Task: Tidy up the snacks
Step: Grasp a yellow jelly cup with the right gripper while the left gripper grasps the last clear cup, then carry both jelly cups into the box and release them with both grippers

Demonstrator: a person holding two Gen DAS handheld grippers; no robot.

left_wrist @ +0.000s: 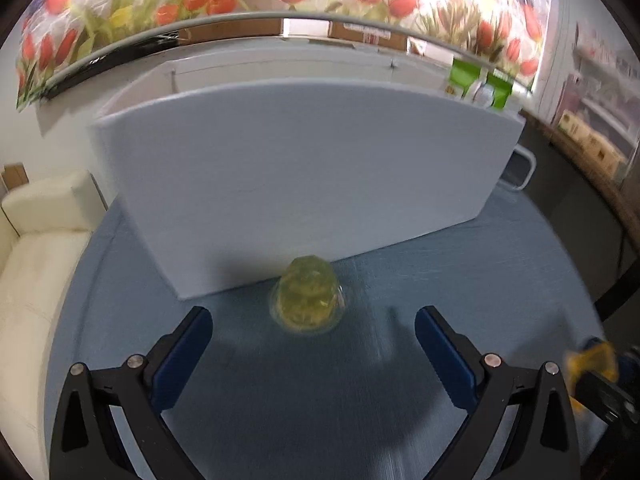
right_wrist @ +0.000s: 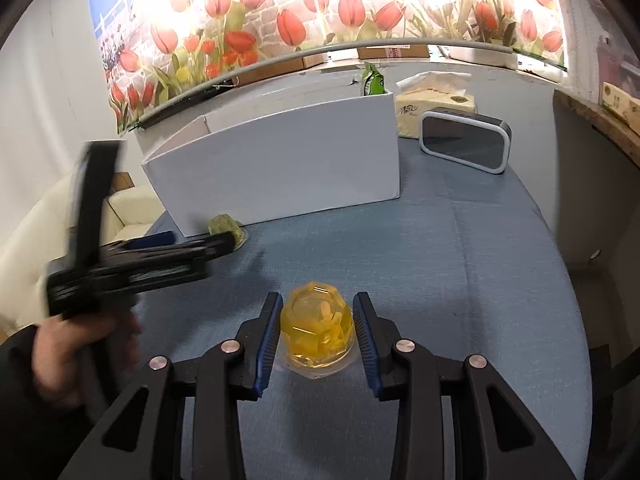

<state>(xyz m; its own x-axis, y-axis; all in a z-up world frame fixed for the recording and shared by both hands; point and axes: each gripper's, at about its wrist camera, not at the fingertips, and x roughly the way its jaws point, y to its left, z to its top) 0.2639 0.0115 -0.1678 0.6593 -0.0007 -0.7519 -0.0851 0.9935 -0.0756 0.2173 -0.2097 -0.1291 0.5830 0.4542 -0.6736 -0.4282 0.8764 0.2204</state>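
The right gripper [right_wrist: 316, 334] has its blue pads [right_wrist: 267, 336] narrowed on either side of a clear orange-yellow jelly cup [right_wrist: 317, 330] w/ fruit bits, sitting on the blue cloth-covered table [right_wrist: 480, 280]; can't tell if the pads touch it. The left gripper [left_wrist: 314, 354] is spread wide w/ nothing between its fingers, near a greenish-yellow jelly cup [left_wrist: 308, 300] just beside the near wall of the tall white cardboard box [left_wrist: 304, 176]. Far right: grey-framed rectangular clock [right_wrist: 466, 142], tissue pack [right_wrist: 434, 104].
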